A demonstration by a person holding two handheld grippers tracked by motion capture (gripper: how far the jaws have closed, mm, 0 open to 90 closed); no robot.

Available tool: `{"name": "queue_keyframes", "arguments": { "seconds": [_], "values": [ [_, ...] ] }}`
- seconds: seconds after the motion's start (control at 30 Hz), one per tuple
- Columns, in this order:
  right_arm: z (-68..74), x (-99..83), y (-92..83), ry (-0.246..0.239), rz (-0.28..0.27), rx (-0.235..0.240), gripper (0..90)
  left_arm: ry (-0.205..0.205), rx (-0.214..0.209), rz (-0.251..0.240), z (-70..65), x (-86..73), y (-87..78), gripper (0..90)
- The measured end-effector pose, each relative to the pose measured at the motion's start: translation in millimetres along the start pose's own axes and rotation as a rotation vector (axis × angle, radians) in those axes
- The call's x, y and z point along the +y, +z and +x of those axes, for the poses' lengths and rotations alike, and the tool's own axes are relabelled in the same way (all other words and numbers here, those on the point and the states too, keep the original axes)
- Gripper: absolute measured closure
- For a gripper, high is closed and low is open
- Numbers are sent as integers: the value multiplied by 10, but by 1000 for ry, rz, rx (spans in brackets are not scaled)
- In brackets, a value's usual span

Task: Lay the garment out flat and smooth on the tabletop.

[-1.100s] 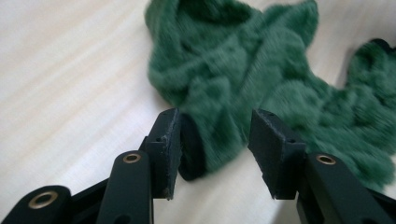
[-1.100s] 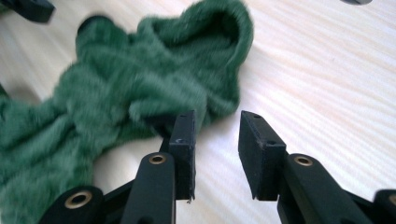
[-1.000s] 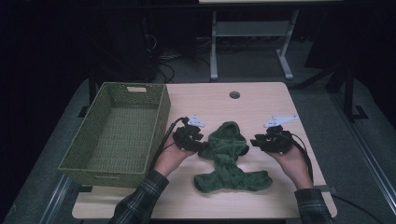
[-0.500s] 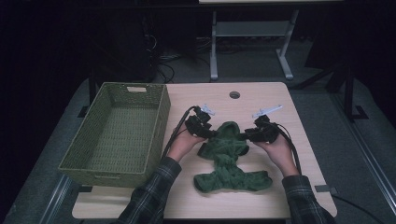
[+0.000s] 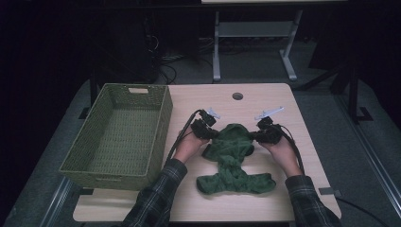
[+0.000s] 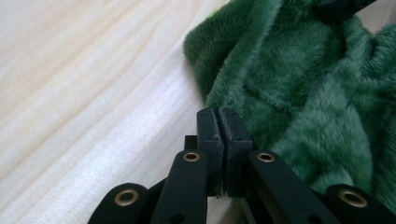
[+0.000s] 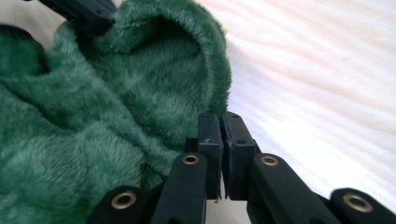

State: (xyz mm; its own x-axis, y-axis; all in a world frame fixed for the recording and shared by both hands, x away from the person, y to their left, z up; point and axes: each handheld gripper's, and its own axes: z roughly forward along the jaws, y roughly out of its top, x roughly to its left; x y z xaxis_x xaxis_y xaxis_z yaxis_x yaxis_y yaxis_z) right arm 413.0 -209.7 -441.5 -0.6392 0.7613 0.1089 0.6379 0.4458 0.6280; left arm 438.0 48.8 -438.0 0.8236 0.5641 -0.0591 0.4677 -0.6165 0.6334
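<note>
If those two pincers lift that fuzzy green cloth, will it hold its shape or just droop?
Most likely it droops: the green cloth already lies bunched and creased on the table. Its plush pile looks soft, so it is probably light and unlikely to slide. The left gripper and right gripper sit at opposite edges, so the middle should sag.

A pale wooden tabletop (image 5: 265, 101) fills the centre; grey floor (image 5: 359, 156) surrounds it, with a metal frame (image 5: 255, 33) and cables (image 5: 182, 59) in the dark at top.

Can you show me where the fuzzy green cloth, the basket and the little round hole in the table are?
Green cloth (image 5: 232, 156), high view, on its bunched middle.
Basket (image 5: 163, 124), high view, on its right wall.
Hole (image 5: 237, 96), high view, on its dark centre.
</note>
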Motion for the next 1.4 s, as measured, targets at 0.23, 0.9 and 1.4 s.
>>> {"name": "queue_keyframes", "arguments": {
  "seconds": [0.23, 0.9, 1.4],
  "values": [
    [-127, 49, -203, -17, -18, -55, 873, -3, 36, -43, -26, 19, -21, 883],
    [-185, -188, 71, 5, 50, -36, 874, -9, 57, -12, 104, -143, 188, 863],
    [-69, -108, -448, 51, -80, -47, 581, -14, -18, -141, -100, -115, -414, 436]
  ]
}}
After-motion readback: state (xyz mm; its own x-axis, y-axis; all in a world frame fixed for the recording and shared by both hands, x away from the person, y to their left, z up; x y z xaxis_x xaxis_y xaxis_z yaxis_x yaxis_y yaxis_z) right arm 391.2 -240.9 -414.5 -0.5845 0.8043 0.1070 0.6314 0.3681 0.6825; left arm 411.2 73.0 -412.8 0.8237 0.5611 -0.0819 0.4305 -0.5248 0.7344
